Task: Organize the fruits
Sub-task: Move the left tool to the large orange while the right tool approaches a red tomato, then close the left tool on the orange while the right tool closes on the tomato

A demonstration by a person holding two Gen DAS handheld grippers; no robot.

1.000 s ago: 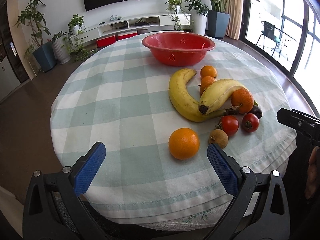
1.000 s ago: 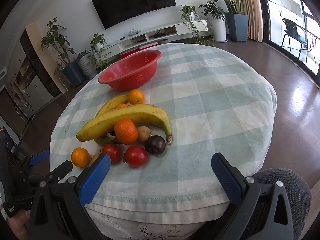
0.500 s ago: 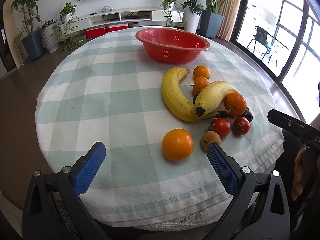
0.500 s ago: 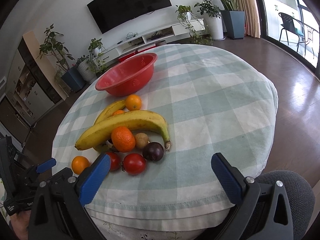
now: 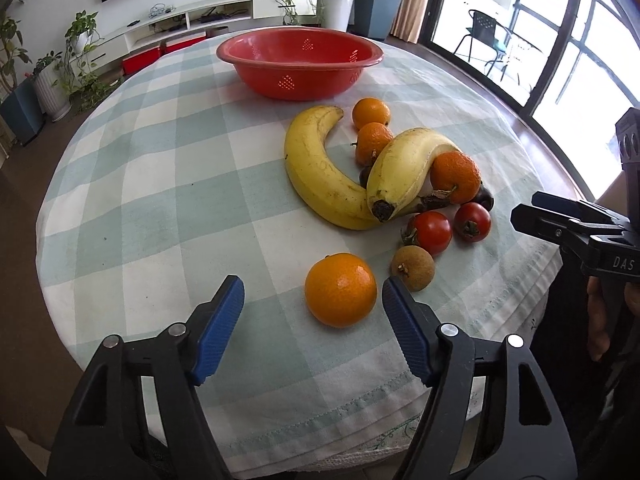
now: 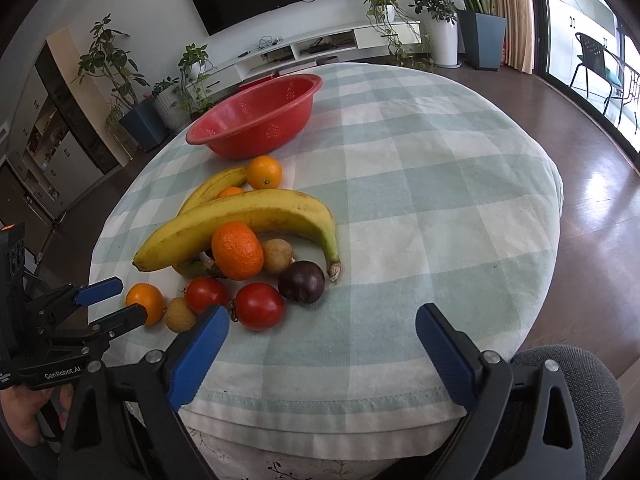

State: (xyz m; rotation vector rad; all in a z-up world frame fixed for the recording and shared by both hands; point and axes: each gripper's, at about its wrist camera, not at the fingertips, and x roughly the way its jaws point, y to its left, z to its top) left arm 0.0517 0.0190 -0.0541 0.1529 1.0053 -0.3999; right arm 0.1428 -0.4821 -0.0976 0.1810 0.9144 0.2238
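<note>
On a round table [image 5: 160, 184] with a pale green and white checked cloth, loose fruit lies in a cluster in front of a red bowl [image 5: 300, 62]. In the left wrist view, the left gripper [image 5: 312, 300] hovers low over the near edge of the cloth, its blue-padded jaws closing. An orange [image 5: 341, 290] sits between the fingertips, nearer the right pad, with a gap on each side, so neither pad touches it. Just beside the orange lies a small brown fruit [image 5: 413, 267], and behind it two red tomatoes [image 5: 430, 232]. Farther back, two bananas [image 5: 320, 168] curve around three smaller oranges [image 5: 371, 114], with a dark purple fruit [image 6: 301, 282] at the cluster's edge. The bowl stands well apart from the gripper, at the far side of the table.

In the right wrist view, the right gripper [image 6: 320, 328] hangs over the table's near edge, jaws wide but closing, with only bare cloth between them; the nearest tomato lies just beyond its left finger.

The right gripper's body, seen from the left, reads "DAS". The left gripper's body, seen from the right, reads "GenRobot.AI".
</note>
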